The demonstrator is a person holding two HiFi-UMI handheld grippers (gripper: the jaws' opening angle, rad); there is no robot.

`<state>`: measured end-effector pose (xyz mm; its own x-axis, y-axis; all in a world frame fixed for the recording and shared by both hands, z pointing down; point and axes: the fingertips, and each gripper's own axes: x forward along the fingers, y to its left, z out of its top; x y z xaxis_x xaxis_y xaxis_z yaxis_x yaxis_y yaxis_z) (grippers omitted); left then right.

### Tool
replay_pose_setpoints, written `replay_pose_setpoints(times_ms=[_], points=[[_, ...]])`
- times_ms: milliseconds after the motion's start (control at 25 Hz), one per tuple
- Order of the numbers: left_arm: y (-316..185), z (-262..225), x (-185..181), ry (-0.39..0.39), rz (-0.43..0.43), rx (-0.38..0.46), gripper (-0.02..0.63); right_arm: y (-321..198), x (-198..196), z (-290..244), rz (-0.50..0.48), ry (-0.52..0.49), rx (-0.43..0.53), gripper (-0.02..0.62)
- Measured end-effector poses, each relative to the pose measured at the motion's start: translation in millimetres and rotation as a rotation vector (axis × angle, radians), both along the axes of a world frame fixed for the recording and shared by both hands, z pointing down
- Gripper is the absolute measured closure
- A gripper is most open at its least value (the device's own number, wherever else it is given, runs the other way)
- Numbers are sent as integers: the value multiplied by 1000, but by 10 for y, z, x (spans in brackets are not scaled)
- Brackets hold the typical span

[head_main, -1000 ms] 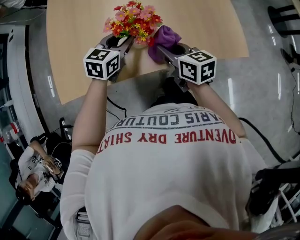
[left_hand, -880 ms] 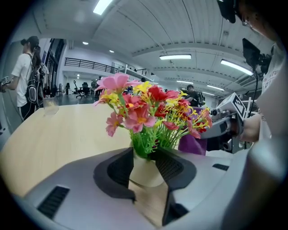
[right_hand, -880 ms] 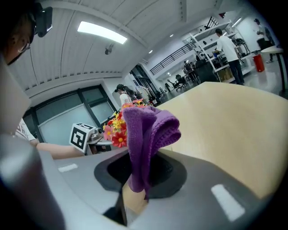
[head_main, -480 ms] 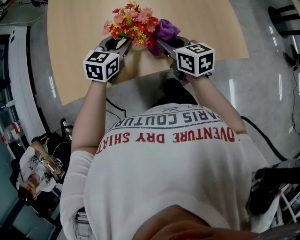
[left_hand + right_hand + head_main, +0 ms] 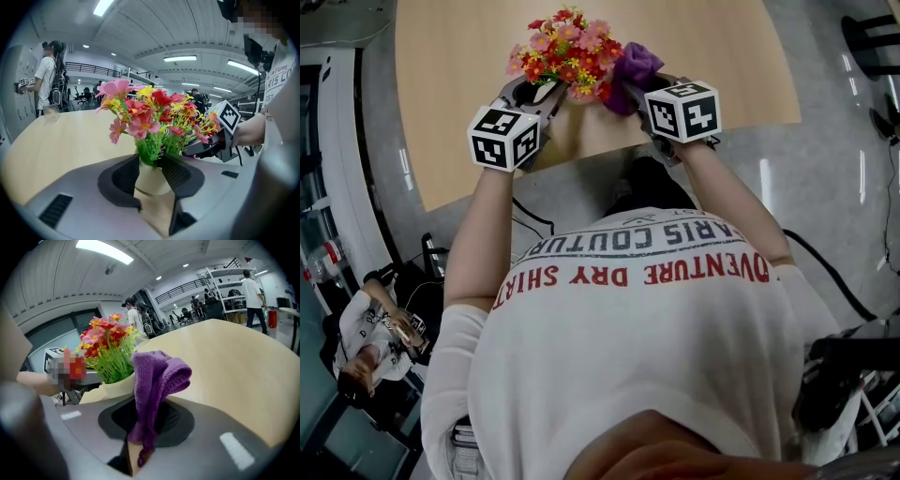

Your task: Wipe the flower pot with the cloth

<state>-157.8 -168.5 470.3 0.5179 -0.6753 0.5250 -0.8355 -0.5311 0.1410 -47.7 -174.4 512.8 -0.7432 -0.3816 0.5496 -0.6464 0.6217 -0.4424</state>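
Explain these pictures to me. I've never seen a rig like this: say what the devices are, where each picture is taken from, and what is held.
There is no robot here. A person holds a tool in each hand: a gripper with two fingers and a patterned cube on it. One picture looks down from a camera on the person's head. The other two come from cameras riding on the grippers. At the near edge of the wooden table is a small pale pot of flowers. The left gripper has its fingers closed on the pot. The right gripper pinches a purple cloth, held close beside the pot; whether it touches is unclear.
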Motion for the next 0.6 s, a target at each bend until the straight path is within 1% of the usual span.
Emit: replay_pose_setpoints(times_ms=[120, 280, 440, 600], points=[[5, -10, 3, 3, -1, 2, 454, -21, 24, 64, -2, 34, -21, 526], [2, -1, 6, 6, 1, 3, 455, -52, 43, 141, -22, 80, -22, 526], [6, -5, 2, 9, 13, 0, 454, -40, 66, 110, -43, 51, -42, 526], [-58, -53, -78, 20, 49, -3, 454, -116, 54, -99, -55, -15, -70, 526]])
